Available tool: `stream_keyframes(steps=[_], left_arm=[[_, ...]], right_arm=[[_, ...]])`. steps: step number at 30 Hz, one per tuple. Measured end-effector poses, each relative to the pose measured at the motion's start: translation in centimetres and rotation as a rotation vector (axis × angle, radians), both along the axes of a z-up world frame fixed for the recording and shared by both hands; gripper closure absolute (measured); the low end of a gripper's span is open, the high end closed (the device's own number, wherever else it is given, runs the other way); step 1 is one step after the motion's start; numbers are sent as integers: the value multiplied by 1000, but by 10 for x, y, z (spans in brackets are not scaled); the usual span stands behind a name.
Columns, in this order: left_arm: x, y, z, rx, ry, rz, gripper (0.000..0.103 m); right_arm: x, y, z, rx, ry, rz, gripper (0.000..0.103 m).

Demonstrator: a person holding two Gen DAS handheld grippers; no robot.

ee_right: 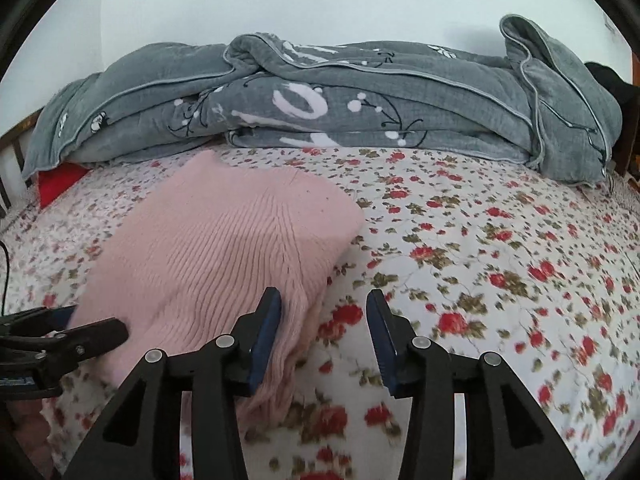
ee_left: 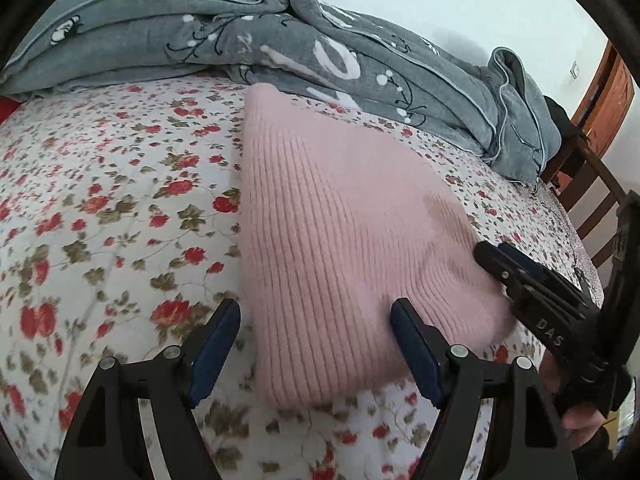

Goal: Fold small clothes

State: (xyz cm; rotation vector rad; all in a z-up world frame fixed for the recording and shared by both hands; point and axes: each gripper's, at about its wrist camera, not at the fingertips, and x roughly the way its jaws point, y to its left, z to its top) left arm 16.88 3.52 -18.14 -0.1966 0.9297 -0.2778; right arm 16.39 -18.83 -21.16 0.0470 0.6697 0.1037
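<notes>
A pink ribbed knit garment (ee_left: 344, 232) lies folded into a compact, roughly rectangular bundle on a bed covered by a white sheet printed with red roses (ee_left: 112, 208). Seen from the left wrist, the bundle's long axis runs away from the camera toward the head of the bed, and the knit ribs follow that same line; its far end narrows to a corner that stops just short of a rumpled grey quilt (ee_left: 280, 40). The near end is the wider, thicker one.

The left gripper (ee_left: 316, 348) hovers at that near end with its blue-padded fingers spread wide. The near left corner of the bundle sits between them, and neither pad appears to press on it. The right gripper (ee_right: 324, 336) has its jaws partly parted, with only flowered sheet between them. Its left finger is just beside the bundle's stacked right edge, possibly brushing it; motion blur makes that hard to judge.

Only the right wrist view shows the layered fold edge along the garment's right side, a red item (ee_right: 60, 184) tucked under the quilt's left end, and the left gripper entering from the left. Only the left wrist view shows a wooden chair back (ee_left: 592, 200), a wooden door (ee_left: 608, 96), and a hand (ee_left: 580, 420) gripping the right tool.
</notes>
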Motion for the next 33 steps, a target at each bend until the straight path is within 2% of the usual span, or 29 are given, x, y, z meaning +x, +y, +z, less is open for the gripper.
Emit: stream_keyframes(steps=[4, 11, 14, 17, 23, 24, 26, 31, 33], left_arm=[[-20, 2, 14, -10, 1, -9, 27], [-73, -6, 51, 92, -84, -24, 27], [-91, -9, 66, 95, -106, -22, 26], [-108, -12, 82, 101, -134, -11, 26], [-134, -20, 108, 105, -178, 15, 24], [-138, -22, 113, 107, -185, 21, 23], [-145, -23, 119, 113, -193, 25, 22], [-160, -26, 129, 135, -211, 37, 19], [-162, -27, 133, 139, -214, 44, 19]], right_arm=[[-22, -6, 6, 0, 36, -14, 59], [-69, -10, 21, -61, 49, -64, 58], [-91, -13, 39, -65, 32, -88, 57], [-112, -21, 62, -38, 8, -103, 49], [-146, -31, 98, 8, 1, -71, 47], [-152, -33, 103, 8, 1, -67, 45], [-160, -34, 109, 2, 4, -65, 23], [-184, -34, 119, -60, -64, -83, 12], [-188, -37, 122, -53, -72, -85, 11]])
